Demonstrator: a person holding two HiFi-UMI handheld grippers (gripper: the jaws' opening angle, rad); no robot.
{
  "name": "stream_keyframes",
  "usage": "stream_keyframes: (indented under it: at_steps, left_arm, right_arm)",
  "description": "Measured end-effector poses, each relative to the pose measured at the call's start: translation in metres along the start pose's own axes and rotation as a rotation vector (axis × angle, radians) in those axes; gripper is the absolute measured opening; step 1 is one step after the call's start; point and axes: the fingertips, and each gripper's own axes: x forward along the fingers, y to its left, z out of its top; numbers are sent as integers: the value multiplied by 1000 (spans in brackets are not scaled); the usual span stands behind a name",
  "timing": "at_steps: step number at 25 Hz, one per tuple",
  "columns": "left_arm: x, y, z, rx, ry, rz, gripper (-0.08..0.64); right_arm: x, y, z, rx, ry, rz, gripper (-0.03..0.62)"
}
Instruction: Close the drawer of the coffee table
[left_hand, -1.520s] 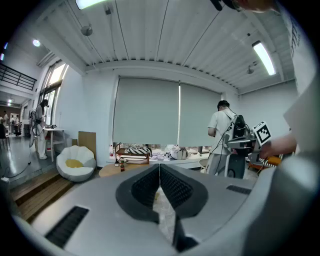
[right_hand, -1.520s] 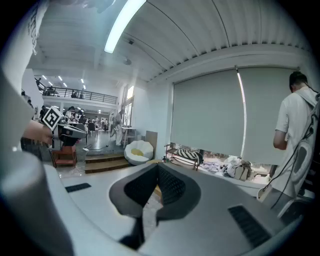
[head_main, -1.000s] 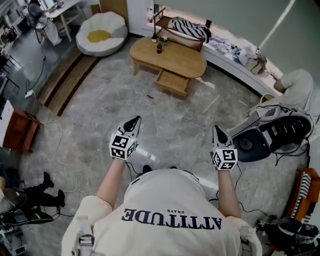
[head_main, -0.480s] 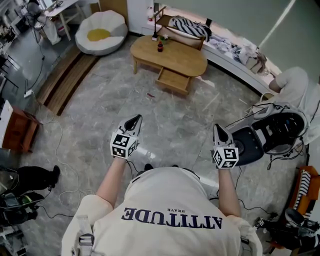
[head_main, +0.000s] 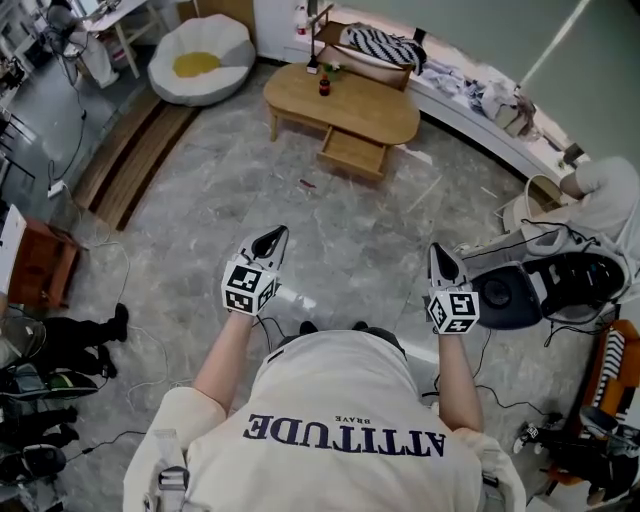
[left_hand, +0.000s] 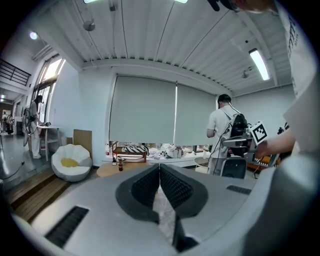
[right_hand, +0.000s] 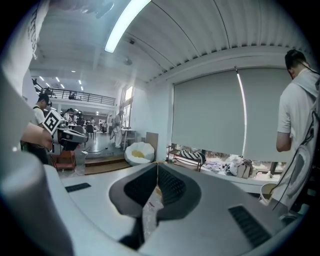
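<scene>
The drawer (head_main: 352, 153) is hanging out of the front of the coffee table (head_main: 365, 112), pulled out toward you. It's way up at the top of the head view, well apart from both of your grippers. There's a small dark bottle (head_main: 322, 87) standing on the tabletop near the back edge. A white beanbag (head_main: 200, 60) with a yellow middle sits off to the table's left, and a striped cushion (head_main: 378, 48) lies on a low shelf behind it. You've got your left gripper (head_main: 272, 240) and right gripper (head_main: 438, 258) held out in front of you over the grey stone floor (head_main: 200, 210), both aimed roughly at the table. Both sets of jaws are pinched together with nothing in them. Another person (head_main: 605, 185) in white is over at the right edge.
</scene>
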Motion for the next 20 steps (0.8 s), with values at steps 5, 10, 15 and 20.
stream_keyframes:
  at_steps: [5, 10, 15, 20]
  left_arm:
    - [9, 24, -4, 10, 7, -15, 21]
    - [16, 43, -7, 6, 23, -21, 21]
    - [10, 45, -9, -4, 33, -12, 21]
    - [11, 44, -8, -3, 41, -14, 21]
  right_arm:
    - [23, 12, -2, 4, -1, 1, 20]
    - [41, 19, -4, 7, 16, 2, 20]
    - [38, 22, -1, 7, 24, 2, 21]
    - [42, 24, 2, 4, 29, 15, 21]
